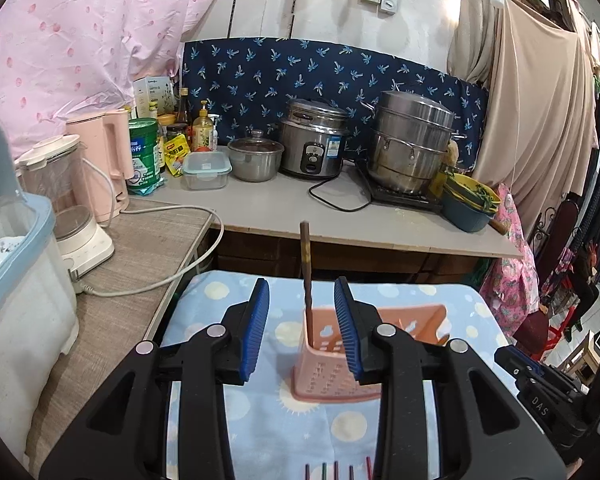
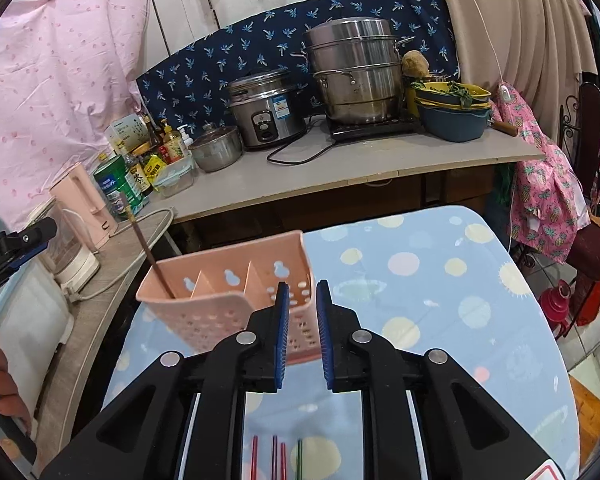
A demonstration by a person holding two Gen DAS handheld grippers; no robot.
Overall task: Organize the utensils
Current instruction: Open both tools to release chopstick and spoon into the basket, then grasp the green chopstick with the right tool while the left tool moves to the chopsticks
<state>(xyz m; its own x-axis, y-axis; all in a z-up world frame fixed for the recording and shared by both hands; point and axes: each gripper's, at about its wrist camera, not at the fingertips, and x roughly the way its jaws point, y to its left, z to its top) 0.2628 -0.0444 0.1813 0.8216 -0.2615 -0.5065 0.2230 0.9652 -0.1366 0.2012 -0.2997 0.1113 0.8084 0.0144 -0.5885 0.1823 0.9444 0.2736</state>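
Note:
A pink perforated utensil holder stands on the blue dotted cloth. One brown chopstick stands in its left compartment, leaning. My left gripper is open, its blue pads on either side of the chopstick and not touching it. My right gripper is open and empty, its pads at the holder's right wall. Several coloured chopsticks lie on the cloth under the grippers at the near edge.
A grey counter behind holds a rice cooker, steamer pot, small pot, bottles and bowls. A side table to the left holds a blender, pink kettle and cable. Clothes hang at right.

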